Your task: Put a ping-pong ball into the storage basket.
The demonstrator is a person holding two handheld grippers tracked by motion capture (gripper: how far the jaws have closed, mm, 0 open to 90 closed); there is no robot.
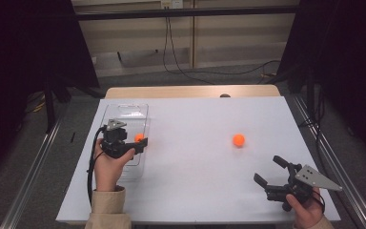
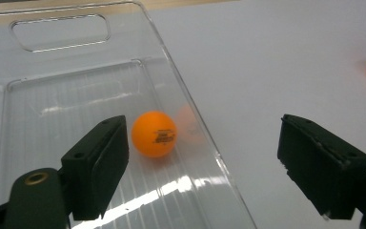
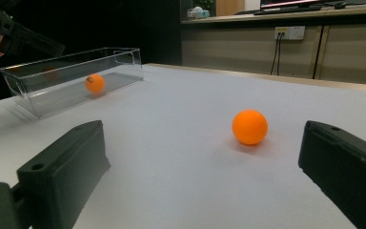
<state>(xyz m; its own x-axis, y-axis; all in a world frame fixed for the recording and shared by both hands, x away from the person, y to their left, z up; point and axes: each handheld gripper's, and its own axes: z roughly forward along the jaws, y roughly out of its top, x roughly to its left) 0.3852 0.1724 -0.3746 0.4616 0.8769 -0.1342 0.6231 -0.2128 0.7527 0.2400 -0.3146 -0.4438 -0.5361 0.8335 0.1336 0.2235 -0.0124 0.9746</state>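
Note:
A clear plastic bin [image 1: 124, 107] lies at the table's left, and one orange ball [image 1: 138, 137] rests on its floor. My left gripper [image 1: 134, 144] hovers above the bin's right wall, open. In the left gripper view that ball [image 2: 154, 134] sits just beside the left jaw, untouched, below the left gripper [image 2: 202, 162]. A second orange ball [image 1: 238, 140] lies loose on the white table right of centre. My right gripper [image 1: 267, 168] stands open near the front right corner. In the right gripper view it [image 3: 202, 167] faces the loose ball [image 3: 250, 127] from a short way off.
The white table [image 1: 195, 181] ends in a wooden strip at its far edge. Metal rails run along both sides of the table. Cables hang on the wall behind. In the right gripper view the bin [image 3: 52, 95] stands far left.

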